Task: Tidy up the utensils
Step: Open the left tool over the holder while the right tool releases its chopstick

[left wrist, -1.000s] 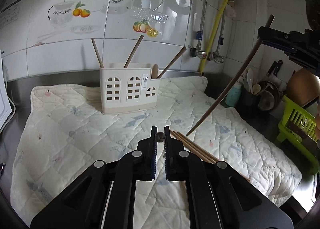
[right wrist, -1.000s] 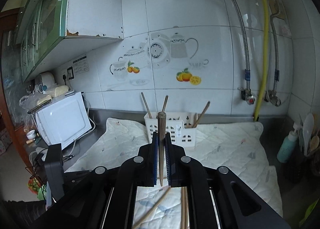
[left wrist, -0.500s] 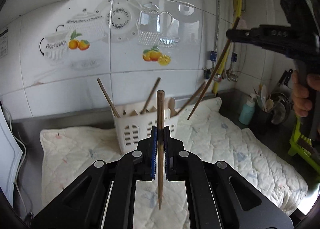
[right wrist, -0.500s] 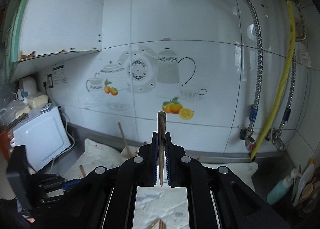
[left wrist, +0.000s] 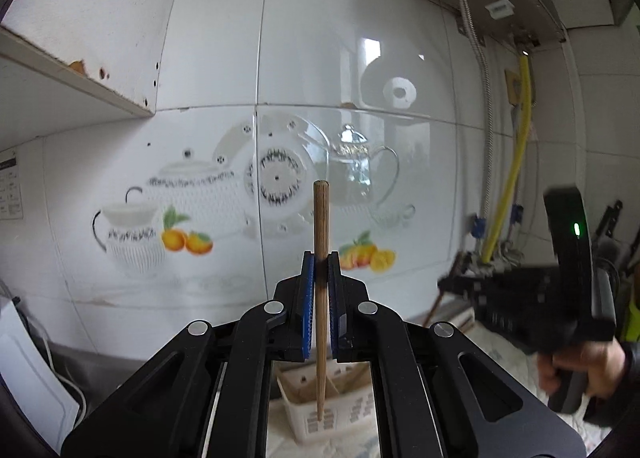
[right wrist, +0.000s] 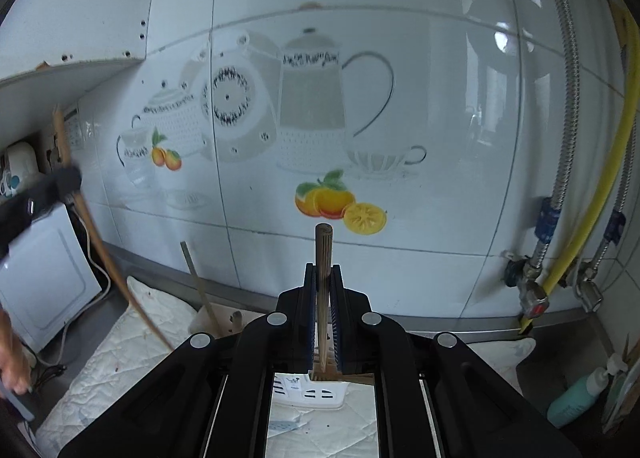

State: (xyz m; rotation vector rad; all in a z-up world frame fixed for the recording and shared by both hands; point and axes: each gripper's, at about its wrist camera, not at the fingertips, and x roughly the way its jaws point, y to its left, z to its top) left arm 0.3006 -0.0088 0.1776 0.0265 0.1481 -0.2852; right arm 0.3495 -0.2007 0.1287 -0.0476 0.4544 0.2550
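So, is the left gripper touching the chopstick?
Touching. In the left wrist view the blue pads of the left gripper press on both sides of the upright chopstick, with no gap.

tiled wall (right wrist: 440, 105) with teapot decal (right wrist: 312, 97), yellow hose (right wrist: 592, 193), microwave (right wrist: 44, 274)

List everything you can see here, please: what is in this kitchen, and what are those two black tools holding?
held chopsticks: two, brown wood, one upright in each tool
utensil holder: one, cream, on the quilt below the left tool
chopstick in holder: one, wood, leaning
quilted cloth: one, white, on the counter
wall tiles: white, teapot and orange pictures
hose: one, yellow, right wall
bottle: one, teal, right counter
microwave: one, white, left
left gripper: black, blue pads, jaws shut on a chopstick
right gripper: black, jaws shut on the other
hand: one, gripping the right tool
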